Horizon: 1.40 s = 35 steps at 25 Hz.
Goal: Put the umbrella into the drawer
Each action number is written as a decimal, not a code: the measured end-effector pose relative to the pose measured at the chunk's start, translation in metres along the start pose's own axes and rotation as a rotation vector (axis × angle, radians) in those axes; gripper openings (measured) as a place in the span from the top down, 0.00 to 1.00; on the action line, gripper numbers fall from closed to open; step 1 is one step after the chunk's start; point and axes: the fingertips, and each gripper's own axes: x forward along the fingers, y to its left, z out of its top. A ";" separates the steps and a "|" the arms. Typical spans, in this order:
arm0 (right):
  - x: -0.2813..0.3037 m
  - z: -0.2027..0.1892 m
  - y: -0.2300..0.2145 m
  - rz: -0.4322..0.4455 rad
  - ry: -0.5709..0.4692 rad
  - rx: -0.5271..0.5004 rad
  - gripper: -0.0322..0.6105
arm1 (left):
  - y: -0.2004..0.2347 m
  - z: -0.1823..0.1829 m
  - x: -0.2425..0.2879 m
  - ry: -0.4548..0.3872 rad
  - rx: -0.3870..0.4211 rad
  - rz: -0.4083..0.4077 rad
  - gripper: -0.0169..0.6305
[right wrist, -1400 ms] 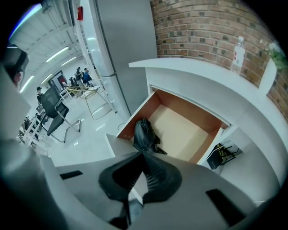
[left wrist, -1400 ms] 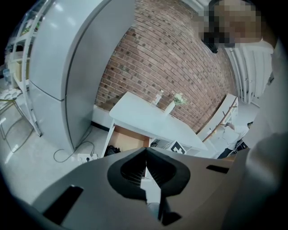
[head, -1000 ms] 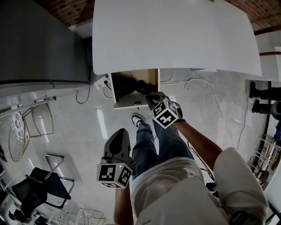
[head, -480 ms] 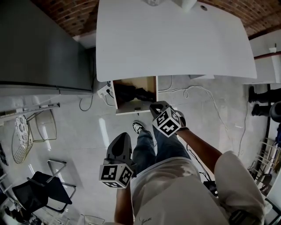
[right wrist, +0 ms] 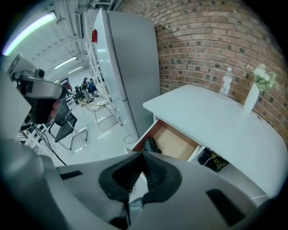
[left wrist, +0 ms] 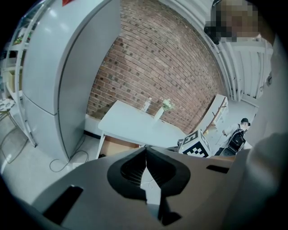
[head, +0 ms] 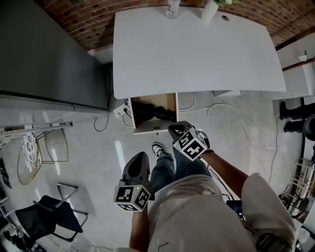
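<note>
Umbrella (head: pixel 147 111) lies in the open drawer (head: pixel 170 102); left tongs (head: pixel 139 155) and right tongs (head: pixel 177 129) are clenched empty, so a square push on the drawer front would likely close it best.

White table (head: pixel 197 49) against brick wall (head: pixel 74 12); bottle (head: pixel 172 7) at its far edge. Drawer (head: pixel 149 130) under the near edge, pulled open, dark umbrella (head: pixel 151 111) lying inside. Right gripper (head: pixel 177 130) just beside the drawer front; left gripper (head: pixel 140 156) nearer the person, beside the legs (head: pixel 165 170). Grey refrigerator (head: pixel 49 54) at left

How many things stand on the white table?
2: a bottle and a vase right of it, at the table's far edge. That edge is cropped; more may be hidden.
</note>
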 end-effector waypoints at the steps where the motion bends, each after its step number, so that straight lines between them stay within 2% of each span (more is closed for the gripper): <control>1: -0.003 0.004 0.000 -0.003 -0.009 -0.001 0.92 | -0.001 0.001 0.000 -0.002 0.003 -0.001 0.95; 14: -0.056 0.045 0.016 0.005 -0.125 -0.045 0.93 | -0.006 0.028 -0.016 -0.059 0.040 -0.004 0.95; 22: -0.091 0.068 0.035 0.040 -0.206 -0.024 0.92 | -0.016 0.045 -0.031 -0.117 0.074 -0.031 0.95; 27: -0.105 0.076 0.045 0.028 -0.250 -0.018 0.92 | -0.018 0.050 -0.039 -0.118 0.096 -0.038 0.95; 32: -0.118 0.084 0.054 0.019 -0.282 -0.029 0.92 | -0.017 0.056 -0.052 -0.143 0.073 -0.032 0.95; 35: -0.130 0.085 0.055 0.003 -0.297 -0.028 0.92 | -0.021 0.058 -0.055 -0.156 0.089 -0.032 0.95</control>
